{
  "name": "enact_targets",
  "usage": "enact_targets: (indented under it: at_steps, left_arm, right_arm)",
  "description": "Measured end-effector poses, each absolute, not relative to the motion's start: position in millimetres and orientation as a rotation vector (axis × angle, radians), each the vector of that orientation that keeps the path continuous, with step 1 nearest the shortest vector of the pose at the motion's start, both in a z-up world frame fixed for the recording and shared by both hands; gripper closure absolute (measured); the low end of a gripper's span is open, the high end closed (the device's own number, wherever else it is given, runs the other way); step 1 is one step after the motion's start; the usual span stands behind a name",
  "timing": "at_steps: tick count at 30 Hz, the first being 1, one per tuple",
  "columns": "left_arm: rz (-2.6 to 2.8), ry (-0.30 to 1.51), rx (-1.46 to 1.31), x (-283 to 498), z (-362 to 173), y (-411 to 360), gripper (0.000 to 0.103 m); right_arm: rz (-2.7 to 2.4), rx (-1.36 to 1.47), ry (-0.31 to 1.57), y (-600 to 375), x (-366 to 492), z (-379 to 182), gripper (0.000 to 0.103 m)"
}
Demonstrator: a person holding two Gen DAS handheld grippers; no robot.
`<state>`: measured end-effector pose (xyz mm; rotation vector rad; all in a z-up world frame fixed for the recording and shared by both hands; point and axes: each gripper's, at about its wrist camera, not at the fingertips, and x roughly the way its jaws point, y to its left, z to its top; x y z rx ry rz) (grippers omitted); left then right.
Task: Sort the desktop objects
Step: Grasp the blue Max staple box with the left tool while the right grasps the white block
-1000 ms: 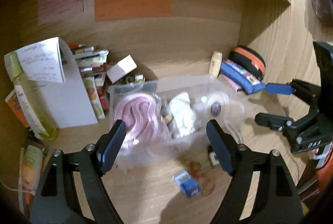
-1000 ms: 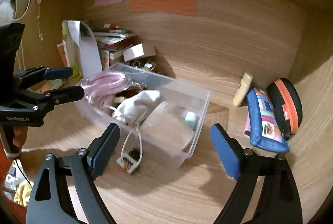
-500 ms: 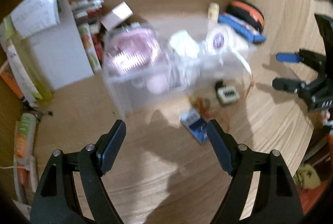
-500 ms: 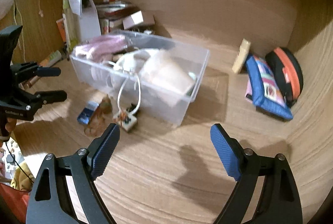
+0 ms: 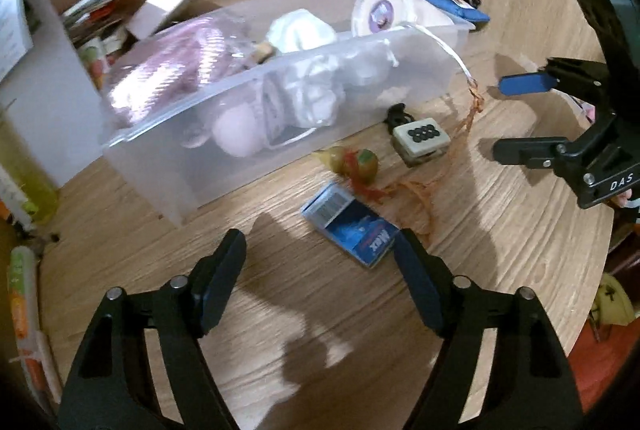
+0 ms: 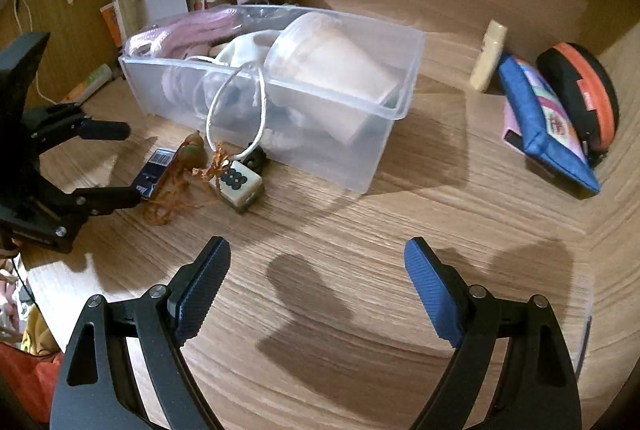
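Both grippers, left [image 5: 320, 262] and right [image 6: 316, 270], are hovering spread wide and holding nothing over the desk [image 6: 360, 270]. Just in front of the clear bin [image 6: 384, 150], a tile [image 6: 237, 185], a blue box [image 5: 352, 230] and a gourd charm [image 5: 356, 160] are lying together, with a white cord [image 6: 234, 106] hanging over the bin's wall.

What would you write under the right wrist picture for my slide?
Open right tool hovers over desk before clear bin and mahjong tile.
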<state>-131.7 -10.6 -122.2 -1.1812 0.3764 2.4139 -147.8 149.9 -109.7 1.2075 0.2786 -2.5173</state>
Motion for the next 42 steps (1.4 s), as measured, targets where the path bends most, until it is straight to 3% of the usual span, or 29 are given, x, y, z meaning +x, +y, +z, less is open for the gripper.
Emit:
enact_targets:
  at_steps: [4,8,10,13,24,27,31,34,42]
  left_arm:
    - [2.394,0.388,-1.167,-135.4,-122.3,-6.8,0.03]
    - [2.375,0.341,-1.173,-140.8,-122.4,-7.8,0.044]
    - [2.371,0.322,-1.172,-141.8,-121.8,-9.4,0.052]
    - [2.387,0.31,-1.168,-143.5,-122.2,-10.9,0.052]
    - [2.423,0.163,-1.144,-144.5,-116.0,-29.8,0.053]
    - [2.439,0.126,-1.117,-141.2,-112.1,-34.1,0.053]
    - [2.465,0.094,-1.08,-136.6,-107.3,-36.6,0.053]
    - [2.475,0.082,-1.066,-135.7,-104.7,-36.2,0.053]
    - [2.505,0.086,-1.047,-136.7,-101.5,-36.2,0.053]
  right_arm:
    - [-2.486,1.2,0.289,143.1,-151.5,-111.3,0.016]
    - [-2.478,1.165,0.315,135.4,-155.9,-112.4,0.019]
    - [-2.462,1.163,0.303,133.0,-158.9,-113.6,0.025]
    - [-2.424,1.173,0.287,127.9,-164.5,-116.1,0.039]
    - [-2.373,1.131,0.362,99.1,-172.8,-121.2,0.055]
    - [-2.339,1.14,0.354,93.9,-176.1,-123.5,0.069]
    - [-2.335,1.142,0.347,90.9,-175.5,-122.6,0.072]
    - [-2.319,1.157,0.331,91.4,-172.0,-121.4,0.08]
    - [-2.355,1.172,0.272,115.3,-148.3,-120.5,0.081]
